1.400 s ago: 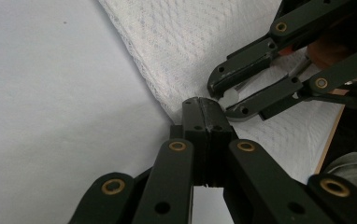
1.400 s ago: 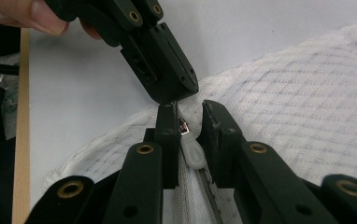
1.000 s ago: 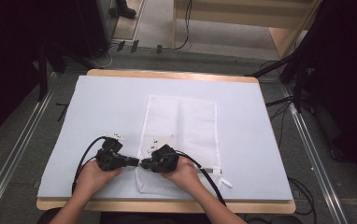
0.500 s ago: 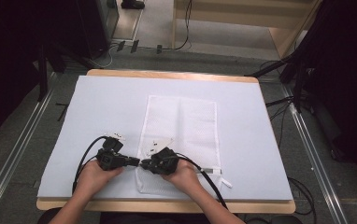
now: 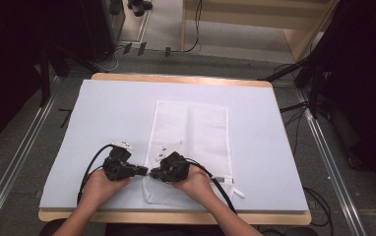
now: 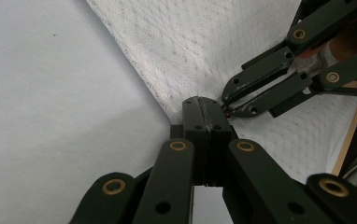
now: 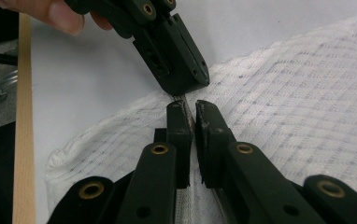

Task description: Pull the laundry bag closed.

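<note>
High view: mesh bag (image 5: 191,142) flat on white mat (image 5: 102,113), long axis running away from the person; both grippers meet at the bag's near-left edge.
Bag place: middle of the mat, slightly right; near end close to the mat's front edge; a white tie (image 5: 228,183) sticks out at the bag's near-right corner.
Left gripper (image 5: 145,171): just left of the bag's left edge, pointing right at it. Jaws fully together in the left gripper view (image 6: 207,122), tips on the bag's edge seam; looks like a pinch on the edge, fabric between the pads is hidden.
Right gripper (image 5: 151,173): over the bag, pointing left, tip to tip with the left gripper. In the right gripper view (image 7: 190,123) jaws nearly together with a thin slit, edge fabric or zip line running into the slit; have just been closing a little, bag edge between them.
Key relation: both tips on the same spot of the bag's left edge, from opposite sides, almost touching each other. Edge runs along the bag's long axis, crosswise to both grippers.
Nearer hand: neither, both equally at the spot.
Step, judged: grabbing the edge or zip pull to open the bag; next move likely pulls the tips apart along or off the edge.
Risk, judged: thin mesh may slip from the right jaws if the slit stays.
</note>
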Demonstrator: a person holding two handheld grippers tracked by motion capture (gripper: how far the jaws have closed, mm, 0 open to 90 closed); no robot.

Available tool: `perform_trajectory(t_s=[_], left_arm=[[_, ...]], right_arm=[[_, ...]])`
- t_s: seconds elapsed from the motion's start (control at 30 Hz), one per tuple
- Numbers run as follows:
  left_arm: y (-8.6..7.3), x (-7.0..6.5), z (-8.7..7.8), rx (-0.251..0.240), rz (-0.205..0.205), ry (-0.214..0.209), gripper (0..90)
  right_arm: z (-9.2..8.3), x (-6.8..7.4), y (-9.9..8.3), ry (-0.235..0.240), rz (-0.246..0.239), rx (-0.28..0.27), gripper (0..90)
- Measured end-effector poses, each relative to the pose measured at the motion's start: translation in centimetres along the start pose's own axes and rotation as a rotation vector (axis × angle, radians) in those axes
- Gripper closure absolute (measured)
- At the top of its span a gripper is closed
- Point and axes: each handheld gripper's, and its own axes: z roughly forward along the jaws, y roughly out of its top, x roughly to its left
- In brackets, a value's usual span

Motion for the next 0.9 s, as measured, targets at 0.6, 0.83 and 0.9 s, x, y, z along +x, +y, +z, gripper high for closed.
perform_trajectory(t_s=[0.6, 0.83, 0.9], left_arm=[[0.0, 0.1, 0.0, -0.004, -0.001, -0.004, 90.0], [-0.1, 0.2, 0.0, -0.004, 0.004, -0.012, 90.0], [-0.1, 0.2, 0.0, -0.005, 0.003, -0.013, 90.0]], right_arm=[[-1.2, -0.5, -0.4, -0.008, -0.02, 0.03, 89.2], [-1.9, -0.8, -0.7, -0.003, -0.013, 0.035, 89.2], [-2.0, -0.8, -0.8, -0.005, -0.009, 0.038, 89.2]])
